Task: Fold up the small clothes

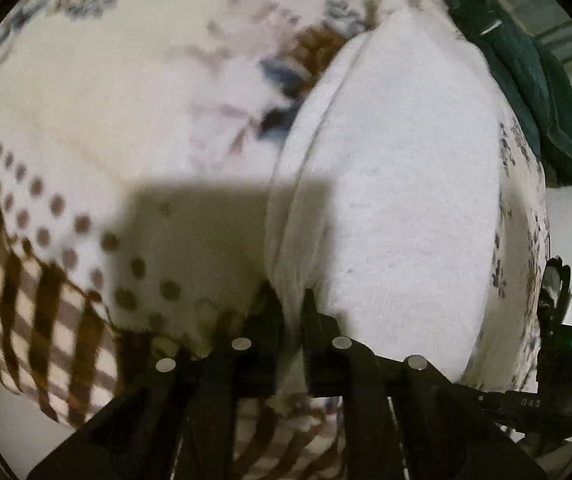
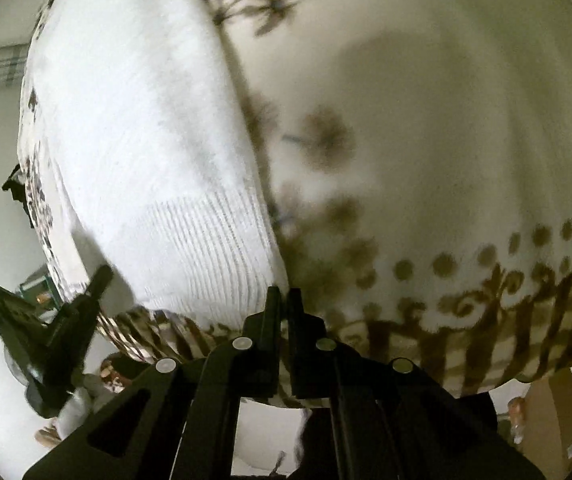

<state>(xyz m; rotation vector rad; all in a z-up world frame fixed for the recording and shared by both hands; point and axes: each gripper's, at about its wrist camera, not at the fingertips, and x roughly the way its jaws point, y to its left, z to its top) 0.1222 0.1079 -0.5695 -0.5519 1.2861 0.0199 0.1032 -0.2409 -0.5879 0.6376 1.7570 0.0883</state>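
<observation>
1. White knitted garment (image 1: 398,184), soft with a ribbed hem, lies on the patterned fleece blanket (image 1: 105,100).
2. Left gripper (image 1: 292,304) has its fingers clamped on the hem edge; right gripper (image 2: 283,300) has its fingers nearly together at the hem corner.
3. Risk: thin knit may slip out, or the fingers may catch the blanket too.

White ribbed garment (image 1: 398,168) at centre. Cream bedspread (image 1: 97,92): blue-brown flowers at twelve o'clock, brown dots and checks toward seven. Black grippers (image 2: 281,300). Dark green cloth (image 1: 526,80) at two o'clock.
</observation>
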